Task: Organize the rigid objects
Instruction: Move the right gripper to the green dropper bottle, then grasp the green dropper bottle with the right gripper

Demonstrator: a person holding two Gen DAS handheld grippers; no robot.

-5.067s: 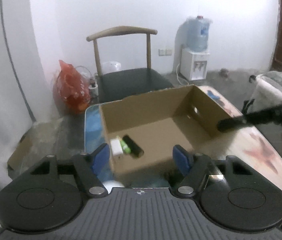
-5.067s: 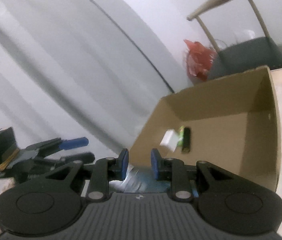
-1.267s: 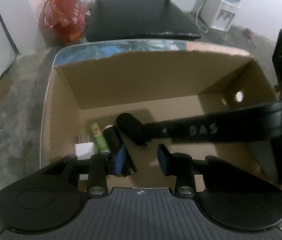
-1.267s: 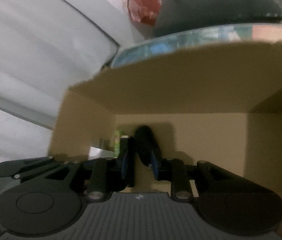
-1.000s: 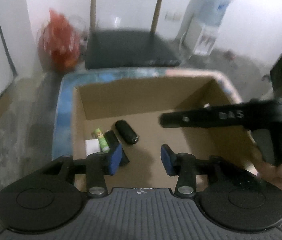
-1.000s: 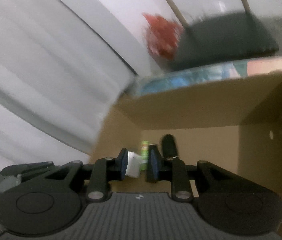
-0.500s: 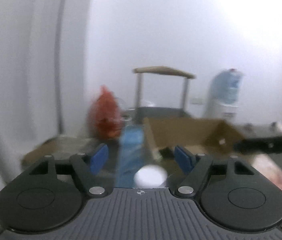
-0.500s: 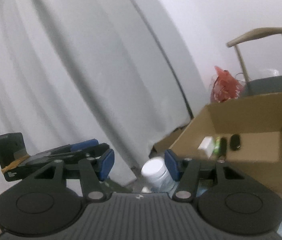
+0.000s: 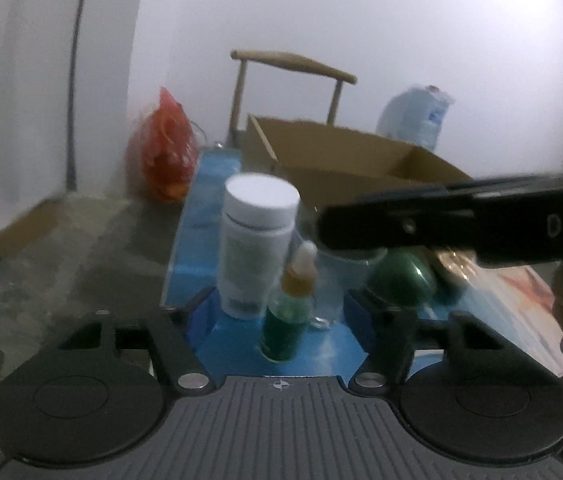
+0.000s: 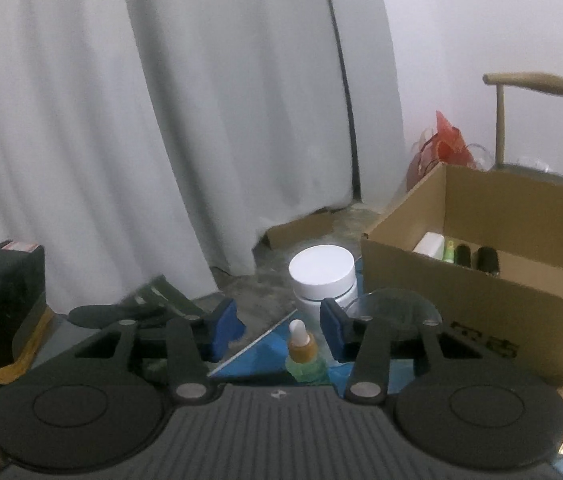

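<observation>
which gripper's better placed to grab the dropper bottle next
Probably the right gripper: the dropper bottle stands centred between its closing jaws. It also sits between the left gripper, beside the white bottle.

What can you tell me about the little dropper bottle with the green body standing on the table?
The dropper bottle is small, with a translucent green body, an amber-orange collar and a white rubber bulb on top. It stands upright on the blue part of the table, just in front of the taller white-capped bottle. In both wrist views it sits between the open fingers of the left gripper and the right gripper, whose jaws are closing; neither pad touches it yet.
</observation>
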